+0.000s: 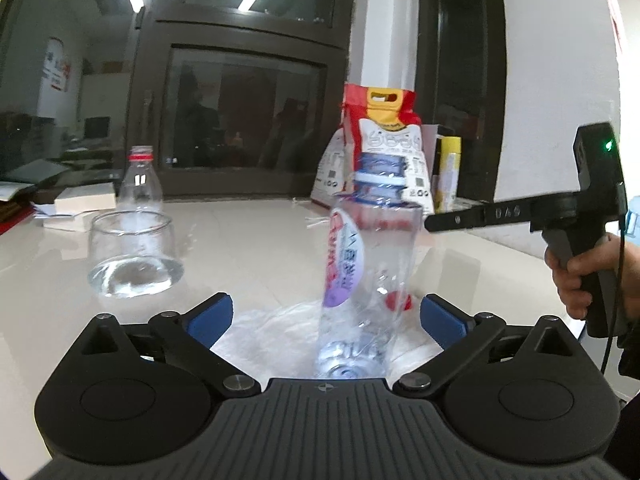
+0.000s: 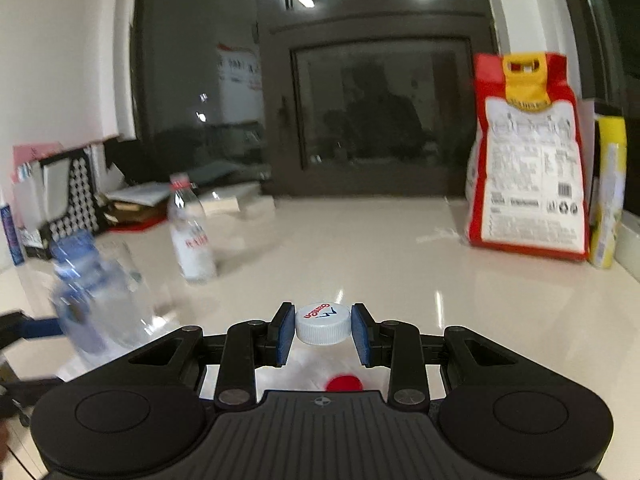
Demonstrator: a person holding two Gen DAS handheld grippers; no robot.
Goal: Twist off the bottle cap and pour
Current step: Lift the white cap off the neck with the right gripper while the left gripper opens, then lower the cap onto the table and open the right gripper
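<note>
While the left gripper gapes around the bottle, the right gripper pinches its cap.

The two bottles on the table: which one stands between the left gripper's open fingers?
The labelled bottle with the blue neck band stands between the left gripper's fingers. The other bottle, with a red neck ring, stands farther back, behind the glass.
</note>
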